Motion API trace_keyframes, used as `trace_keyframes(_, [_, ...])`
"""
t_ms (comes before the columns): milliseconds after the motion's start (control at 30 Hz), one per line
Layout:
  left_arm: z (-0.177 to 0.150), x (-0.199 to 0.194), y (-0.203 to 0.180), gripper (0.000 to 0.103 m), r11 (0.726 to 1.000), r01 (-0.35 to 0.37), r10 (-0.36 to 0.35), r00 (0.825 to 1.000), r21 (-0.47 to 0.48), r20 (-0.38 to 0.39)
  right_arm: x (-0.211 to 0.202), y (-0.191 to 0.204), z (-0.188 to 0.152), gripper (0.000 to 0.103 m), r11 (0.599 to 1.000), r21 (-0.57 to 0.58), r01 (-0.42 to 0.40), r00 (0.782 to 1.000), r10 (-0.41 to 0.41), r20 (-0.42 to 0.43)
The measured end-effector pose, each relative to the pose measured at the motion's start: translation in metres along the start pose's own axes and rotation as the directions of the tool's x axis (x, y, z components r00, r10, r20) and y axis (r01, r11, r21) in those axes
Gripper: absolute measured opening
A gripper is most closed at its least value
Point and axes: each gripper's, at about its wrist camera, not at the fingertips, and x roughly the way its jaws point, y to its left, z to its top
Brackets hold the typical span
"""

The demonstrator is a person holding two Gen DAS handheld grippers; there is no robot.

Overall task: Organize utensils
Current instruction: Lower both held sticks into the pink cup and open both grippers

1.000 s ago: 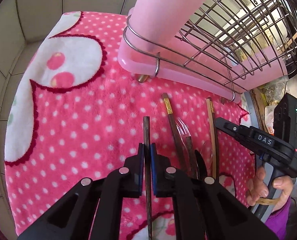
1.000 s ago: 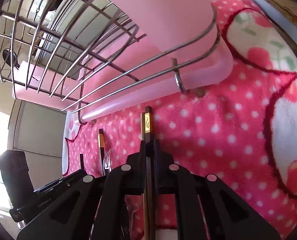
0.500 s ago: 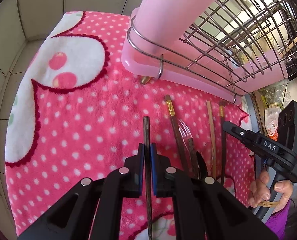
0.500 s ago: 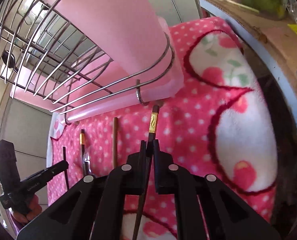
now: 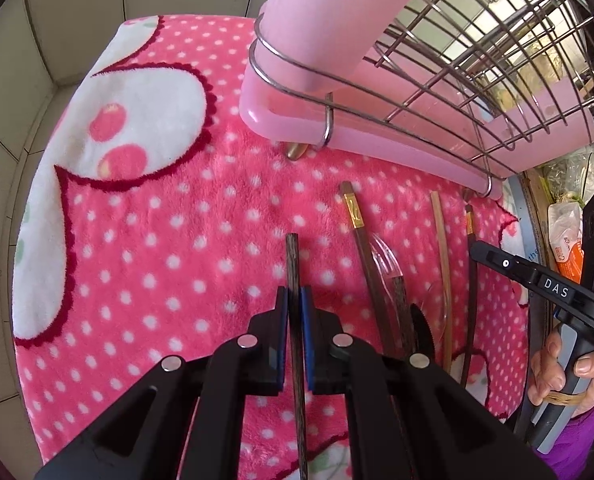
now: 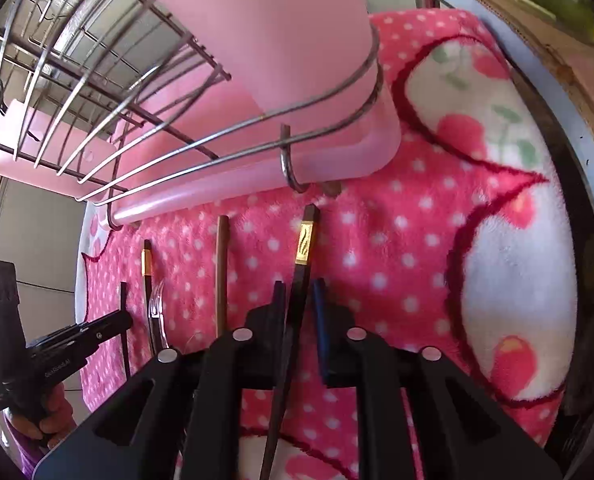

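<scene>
My left gripper is shut on a dark wooden chopstick that points toward the pink drainer tray. My right gripper hangs over the pink dotted blanket. Its jaws are opening, and a dark chopstick with a gold band lies loose between the pads. In the left wrist view the right gripper shows from the side, in a person's hand. The left gripper appears at the far left of the right wrist view.
More utensils lie in a row on the blanket: a gold-banded chopstick, a pale bamboo chopstick and a clear plastic utensil. A wire rack with a pink cup sits on the tray.
The right gripper's jaws have parted around the gold-banded chopstick, and it has drawn back from the rack. The left gripper keeps its hold on the dark chopstick and has hardly moved.
</scene>
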Motion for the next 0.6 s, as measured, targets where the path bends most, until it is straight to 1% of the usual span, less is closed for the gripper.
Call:
trace_keyframes(100, [0.003,0.003,0.002,0.006,1.0,0.006,-0.006,1.0,-0.002,-0.024,0.002,0.006,-0.002,0.014,1.0,-0.006,0.007,1.0,-0.007,0.018])
trace_keyframes(133, [0.005,0.003,0.003,0.006,1.0,0.006,-0.006,0.999,-0.002,-0.031,0.002,0.006,-0.003,0.01,1.0,-0.002,0.003,1.0,-0.003,0.028])
trace_keyframes(167, [0.006,0.004,0.003,0.007,1.0,0.006,-0.006,0.999,0.002,-0.037,0.002,0.006,-0.005,0.01,1.0,0.001,0.001,0.999,-0.001,0.035])
trace_keyframes(233, [0.009,0.006,0.002,0.007,1.0,0.003,-0.003,0.999,0.008,-0.052,0.001,0.004,-0.009,0.01,1.0,0.012,-0.017,0.998,0.017,0.052])
trace_keyframes(333, [0.01,0.008,0.0,0.007,1.0,-0.001,0.002,0.998,0.014,-0.06,-0.011,0.005,-0.016,0.01,0.999,0.014,-0.04,0.994,0.038,0.103])
trace_keyframes(433, [0.009,0.008,-0.001,0.007,1.0,-0.003,0.004,0.999,0.021,-0.053,-0.037,0.007,-0.023,0.009,0.999,-0.01,-0.054,0.983,0.055,0.177])
trace_keyframes(500, [0.007,0.008,-0.004,0.007,1.0,0.002,-0.001,0.999,0.025,-0.039,-0.057,0.011,-0.028,0.009,0.998,-0.038,-0.052,0.97,0.06,0.234])
trace_keyframes(600, [0.002,-0.002,-0.004,0.006,0.999,0.004,-0.004,1.0,0.036,-0.002,-0.088,0.016,-0.036,0.007,0.996,-0.078,-0.047,0.946,0.069,0.316])
